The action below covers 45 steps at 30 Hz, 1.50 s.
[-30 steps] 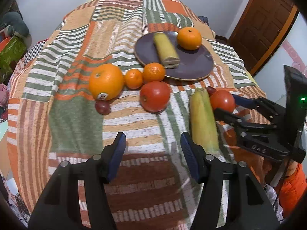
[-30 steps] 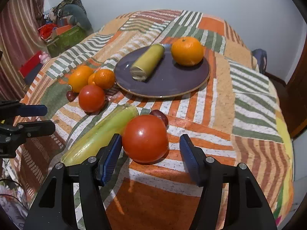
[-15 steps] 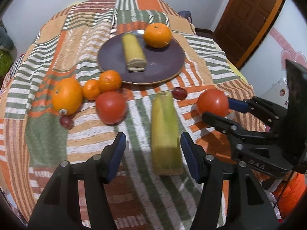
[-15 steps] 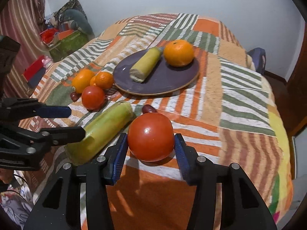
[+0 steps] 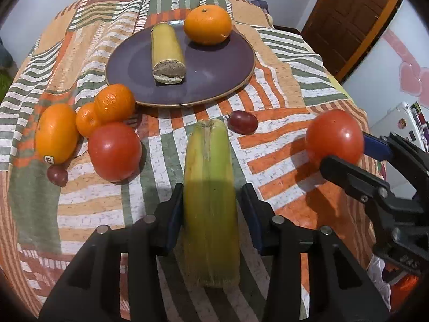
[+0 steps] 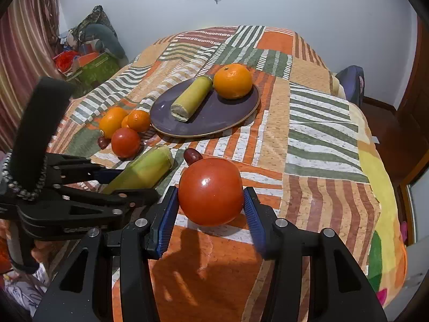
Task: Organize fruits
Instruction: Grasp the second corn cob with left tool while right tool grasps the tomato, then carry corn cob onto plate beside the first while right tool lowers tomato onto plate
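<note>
Striped patchwork cloth (image 5: pixel 281 86) in orange, green and white covers the bed, and a dark purple plate (image 5: pixel 214 75) lies on it, serving as the landmark. On the plate rest a cut yellowish roll (image 5: pixel 167 51) and, to its right, an orange (image 5: pixel 207 24). Left of the plate and nearer the camera sits a cluster: a large orange (image 5: pixel 56 132), two small oranges (image 5: pixel 107 107), a tomato (image 5: pixel 114 151) and a dark grape (image 5: pixel 57 175). Directly in front of the plate lies an ear of corn in its green husk (image 5: pixel 210 187), pointing toward the plate, with a second grape (image 5: pixel 242 122) just beside its far tip. The left gripper (image 5: pixel 211 209) has just been closing its jaws; both blue pads now sit against the sides of the corn, pinching it. Right of the plate and nearer the camera, the right gripper (image 6: pixel 211 209) clamps a second tomato (image 6: pixel 210 191) between its pads, raised clear of the cloth with its shadow beneath.
</note>
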Available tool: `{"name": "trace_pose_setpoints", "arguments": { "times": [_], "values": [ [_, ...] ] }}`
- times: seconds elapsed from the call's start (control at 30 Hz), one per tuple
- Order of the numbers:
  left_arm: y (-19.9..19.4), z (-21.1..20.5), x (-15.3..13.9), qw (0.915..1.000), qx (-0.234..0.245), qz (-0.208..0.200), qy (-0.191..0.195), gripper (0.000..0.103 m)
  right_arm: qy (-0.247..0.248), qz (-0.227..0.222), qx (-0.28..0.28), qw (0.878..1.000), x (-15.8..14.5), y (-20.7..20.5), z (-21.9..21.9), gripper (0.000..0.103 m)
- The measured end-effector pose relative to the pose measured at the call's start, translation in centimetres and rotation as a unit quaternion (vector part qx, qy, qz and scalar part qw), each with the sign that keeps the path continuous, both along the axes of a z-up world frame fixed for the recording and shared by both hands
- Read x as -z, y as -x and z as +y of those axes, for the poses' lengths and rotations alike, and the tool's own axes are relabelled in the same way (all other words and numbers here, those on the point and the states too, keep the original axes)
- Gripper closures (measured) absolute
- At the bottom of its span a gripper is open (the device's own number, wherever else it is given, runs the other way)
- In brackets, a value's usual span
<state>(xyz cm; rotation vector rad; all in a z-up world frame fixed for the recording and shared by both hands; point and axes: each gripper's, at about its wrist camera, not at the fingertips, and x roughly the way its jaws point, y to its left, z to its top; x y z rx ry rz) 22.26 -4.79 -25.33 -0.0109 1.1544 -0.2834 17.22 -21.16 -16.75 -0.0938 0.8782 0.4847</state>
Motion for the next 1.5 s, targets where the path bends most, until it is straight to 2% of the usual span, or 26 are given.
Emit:
{"name": "trace_pose_setpoints", "arguments": {
  "times": [0.07, 0.37, 0.73, 1.23, 1.5],
  "values": [
    [0.1, -0.1, -0.1, 1.0, 0.0, -0.005, -0.008, 0.066, -0.002, 0.001, -0.001, 1.0, 0.1, 0.0, 0.1, 0.057],
    [0.9, 0.8, -0.7, 1.0, 0.001, -0.001, 0.003, 0.067, -0.002, -0.005, -0.001, 1.0, -0.3, 0.1, 0.1, 0.057],
    [0.8, 3.2, -4.4, 0.9988, -0.021, -0.036, 0.025, 0.067, 0.0, -0.016, 0.0, 1.0, -1.2, -0.5, 0.4, 0.057],
    [-2.2, 5.7, -9.1, 0.9938, -0.047, -0.096, 0.03, 0.067, 0.001, -0.055, 0.0, 0.998, -3.5, -3.5, 1.4, 0.057],
    [-4.8, 6.7, -10.1, 0.9916, -0.057, -0.113, 0.028, 0.067, -0.001, -0.069, -0.003, 0.998, -4.0, -5.7, 2.3, 0.057]
  ]
}}
